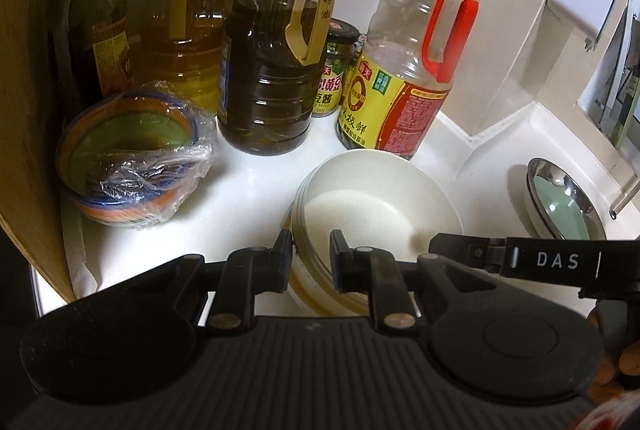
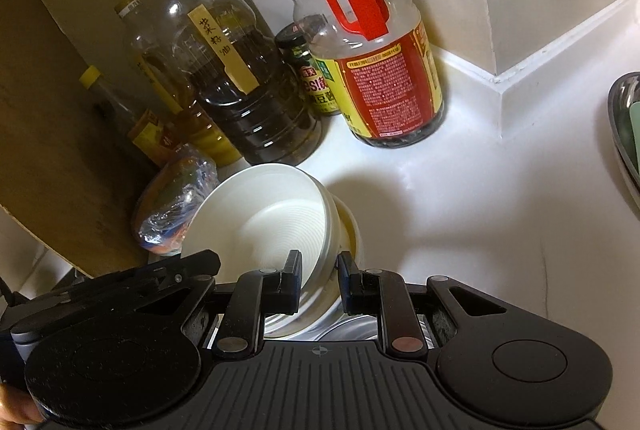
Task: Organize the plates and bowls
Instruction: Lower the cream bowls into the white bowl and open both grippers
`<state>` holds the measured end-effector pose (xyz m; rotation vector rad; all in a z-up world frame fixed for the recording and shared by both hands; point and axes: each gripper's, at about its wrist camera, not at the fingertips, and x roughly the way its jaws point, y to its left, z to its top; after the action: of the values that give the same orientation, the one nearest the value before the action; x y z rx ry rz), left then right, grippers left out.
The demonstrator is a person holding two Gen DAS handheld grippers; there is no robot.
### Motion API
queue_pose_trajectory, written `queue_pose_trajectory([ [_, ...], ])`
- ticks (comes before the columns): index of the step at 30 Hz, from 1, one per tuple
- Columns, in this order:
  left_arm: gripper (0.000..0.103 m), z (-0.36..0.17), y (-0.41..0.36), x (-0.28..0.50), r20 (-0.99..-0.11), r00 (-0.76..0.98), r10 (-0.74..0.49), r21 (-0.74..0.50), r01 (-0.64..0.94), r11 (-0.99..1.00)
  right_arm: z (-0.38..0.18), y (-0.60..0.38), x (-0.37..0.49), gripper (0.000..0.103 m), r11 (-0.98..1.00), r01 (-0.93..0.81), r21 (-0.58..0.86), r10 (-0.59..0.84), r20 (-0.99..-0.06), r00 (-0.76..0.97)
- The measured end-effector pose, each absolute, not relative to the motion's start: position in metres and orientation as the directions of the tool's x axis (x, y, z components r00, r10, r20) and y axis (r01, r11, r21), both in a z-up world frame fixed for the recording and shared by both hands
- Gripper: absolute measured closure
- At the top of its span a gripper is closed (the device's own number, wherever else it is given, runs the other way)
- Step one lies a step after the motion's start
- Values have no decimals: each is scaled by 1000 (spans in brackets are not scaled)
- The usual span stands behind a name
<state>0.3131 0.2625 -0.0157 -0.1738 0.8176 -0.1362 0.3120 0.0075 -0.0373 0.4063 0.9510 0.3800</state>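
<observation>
A stack of white bowls sits low on the white counter; it also shows in the right wrist view. My left gripper is shut on the stack's left rim, one finger inside and one outside. My right gripper is shut on the opposite rim and shows in the left wrist view as a black arm. A bowl wrapped in plastic film sits left of the stack, by the wooden panel; it shows too in the right wrist view.
Oil and sauce bottles crowd the back: a dark oil jug, a soy sauce bottle with a red handle, a small jar. A wooden panel walls the left. A steel dish lies at the right.
</observation>
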Motion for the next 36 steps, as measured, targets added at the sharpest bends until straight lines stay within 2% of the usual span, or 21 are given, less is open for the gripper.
queue_pose_trajectory([
  [15, 85, -16, 262, 315, -717, 675, -174, -200, 40, 979, -41, 5, 317, 83, 851, -116, 511, 493, -705, 510],
  [18, 84, -11, 262, 312, -705, 690, -164, -187, 43, 981, -38, 5, 315, 78, 860, -119, 496, 478, -704, 525],
  [20, 81, -6, 264, 308, -694, 701, -162, -183, 46, 982, -33, 3, 310, 62, 866, -124, 484, 466, -693, 551],
  [22, 78, 0, 265, 303, -685, 710, -161, -179, 50, 983, -28, -1, 303, 56, 866, -128, 484, 463, -676, 573],
  [25, 77, 9, 268, 293, -673, 723, -158, -171, 56, 984, -19, -10, 290, 53, 861, -126, 492, 460, -651, 604],
  [29, 68, 19, 271, 269, -660, 736, -146, -155, 57, 986, -11, -27, 269, 48, 854, -117, 507, 460, -630, 626],
  [36, 63, 32, 267, 214, -665, 738, -113, -135, 30, 990, 0, -61, 223, 44, 838, -141, 528, 485, -600, 636],
])
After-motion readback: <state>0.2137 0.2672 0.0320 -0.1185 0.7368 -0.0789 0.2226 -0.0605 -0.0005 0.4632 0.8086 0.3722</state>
